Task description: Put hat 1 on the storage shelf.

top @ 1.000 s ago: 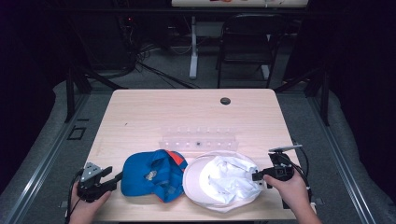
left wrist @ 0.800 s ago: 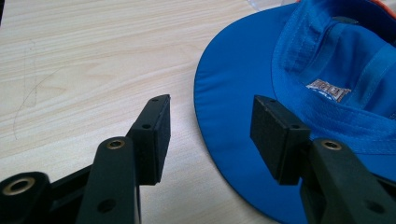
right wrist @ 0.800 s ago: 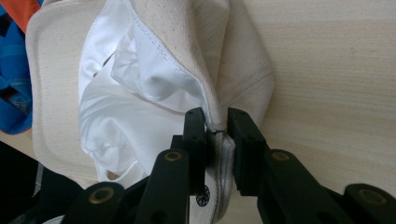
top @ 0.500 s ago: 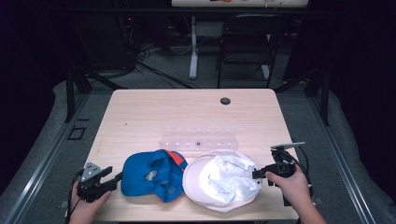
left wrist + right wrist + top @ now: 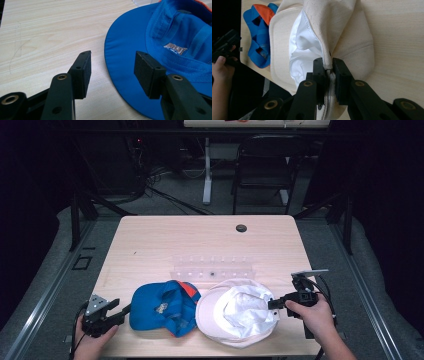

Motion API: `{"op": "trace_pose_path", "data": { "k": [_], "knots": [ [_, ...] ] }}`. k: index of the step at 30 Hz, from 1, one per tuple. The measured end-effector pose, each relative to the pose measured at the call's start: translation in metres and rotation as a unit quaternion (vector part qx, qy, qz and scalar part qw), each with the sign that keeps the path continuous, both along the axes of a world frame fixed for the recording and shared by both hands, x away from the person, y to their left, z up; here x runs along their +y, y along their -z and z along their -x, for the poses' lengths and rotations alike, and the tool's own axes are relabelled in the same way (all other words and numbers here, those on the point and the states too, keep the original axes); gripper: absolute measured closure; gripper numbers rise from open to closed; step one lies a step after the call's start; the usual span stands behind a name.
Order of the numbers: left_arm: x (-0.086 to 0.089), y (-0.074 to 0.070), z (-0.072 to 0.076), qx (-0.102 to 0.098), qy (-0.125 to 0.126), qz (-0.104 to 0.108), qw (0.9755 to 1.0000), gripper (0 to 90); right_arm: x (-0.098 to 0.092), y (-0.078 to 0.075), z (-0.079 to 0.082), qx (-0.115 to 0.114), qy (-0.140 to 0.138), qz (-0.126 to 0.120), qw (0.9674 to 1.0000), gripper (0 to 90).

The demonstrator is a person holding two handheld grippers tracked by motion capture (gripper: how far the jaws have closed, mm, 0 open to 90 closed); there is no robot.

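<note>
A cream-white hat [image 5: 235,312] lies upside down near the table's front edge, its white lining showing. My right gripper [image 5: 273,304] is shut on the hat's right rim [image 5: 328,65], the cloth pinched between both pads. Left of the hat, and touching it, lies a blue cap [image 5: 162,307] with an orange patch, inside up. My left gripper [image 5: 121,312] is open at the cap's left side. In the left gripper view the brim [image 5: 125,60] reaches in front of the right pad [image 5: 147,72], with bare table between the jaws [image 5: 112,72].
A clear plastic strip with small holes [image 5: 212,269] lies flat just behind the two hats. A dark round grommet [image 5: 241,228] is set in the table near its far edge. A chair [image 5: 265,165] and cables stand on the floor beyond the table.
My right gripper has slid left and inward with the hat's rim, folding the cloth toward the hat's middle. The left gripper and blue cap have stayed put.
</note>
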State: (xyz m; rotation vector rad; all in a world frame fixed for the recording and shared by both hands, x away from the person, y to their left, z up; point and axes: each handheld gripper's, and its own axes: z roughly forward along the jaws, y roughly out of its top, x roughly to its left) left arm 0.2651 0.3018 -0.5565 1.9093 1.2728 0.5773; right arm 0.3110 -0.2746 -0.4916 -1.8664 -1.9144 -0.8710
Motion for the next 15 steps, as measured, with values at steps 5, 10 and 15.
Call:
{"op": "trace_pose_path", "data": {
  "k": [5,10,15],
  "knots": [
    [-0.001,0.0,0.001,0.0,0.0,0.0,1.0,48.4,0.0,-0.004,-0.001,0.007,-0.003,-0.02,0.9998,81.6],
    [-0.001,0.0,0.001,0.001,0.0,-0.002,1.0,48.4,0.0,-0.01,-0.001,0.013,0.003,-0.05,0.9987,81.7],
    [-0.001,0.001,0.0,0.0,0.0,-0.001,1.0,48.4,0.0,-0.015,-0.002,0.016,0.0,-0.076,0.997,81.8]
  ]
}}
